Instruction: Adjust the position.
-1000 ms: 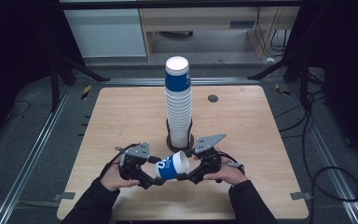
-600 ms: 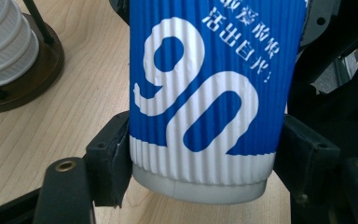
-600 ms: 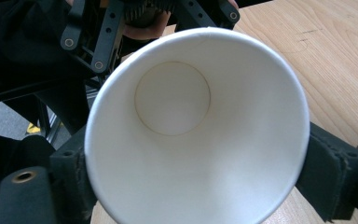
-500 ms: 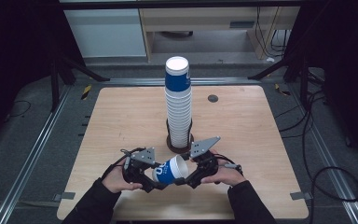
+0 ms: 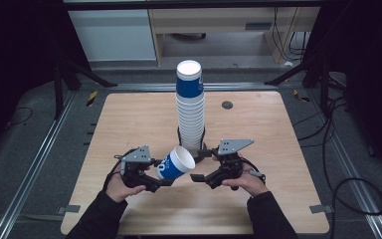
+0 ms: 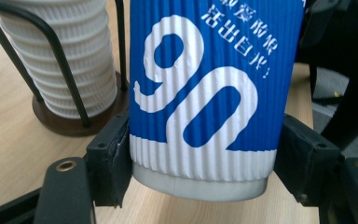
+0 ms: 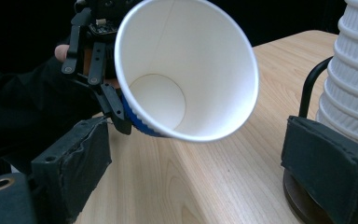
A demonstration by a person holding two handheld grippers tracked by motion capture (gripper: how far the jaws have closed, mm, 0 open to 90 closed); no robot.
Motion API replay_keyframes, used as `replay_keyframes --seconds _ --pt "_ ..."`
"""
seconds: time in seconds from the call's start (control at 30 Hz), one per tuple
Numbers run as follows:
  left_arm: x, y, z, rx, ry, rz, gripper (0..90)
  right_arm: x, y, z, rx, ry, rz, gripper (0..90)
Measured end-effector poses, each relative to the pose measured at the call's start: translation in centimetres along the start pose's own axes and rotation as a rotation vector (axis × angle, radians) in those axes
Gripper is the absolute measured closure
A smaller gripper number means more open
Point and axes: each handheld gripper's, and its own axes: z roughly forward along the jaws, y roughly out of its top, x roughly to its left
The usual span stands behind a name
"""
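Observation:
A blue-and-white ribbed paper cup (image 5: 175,163) lies on its side just above the table, its mouth turned toward the right hand. My left gripper (image 5: 160,177) is shut on the cup's base end (image 6: 205,93), with a pad (image 6: 114,158) pressed to each side. My right gripper (image 5: 199,166) stands open just off the cup's rim. Its jaws have just been opening, and its pads (image 7: 326,158) touch nothing. The right gripper view looks into the cup's white inside (image 7: 186,70). Behind the hands rises a tall stack of cups (image 5: 190,109).
The stack stands in a black wire holder on a round dark wooden base (image 6: 60,123) at the middle of the wooden table (image 5: 129,119). A small dark disc (image 5: 227,104) lies at the back right. Dark stands and cables ring the table.
The right gripper has opened and let go of the cup's rim, drawing back a little to the right. The cup stays in the left gripper, which shifted slightly left.

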Motion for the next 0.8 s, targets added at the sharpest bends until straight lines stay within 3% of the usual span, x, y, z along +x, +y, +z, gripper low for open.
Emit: replay_keyframes --seconds 0.43,0.8 --pt "-1.5 0.3 1.2 -0.054 0.005 0.031 27.9 0.5 0.0 1.3 -0.029 0.064 0.037 8.7" --pt "-2.4 0.4 2.3 -0.030 -0.014 0.056 27.8 0.5 -0.1 2.0 -0.054 0.104 0.072 14.1"
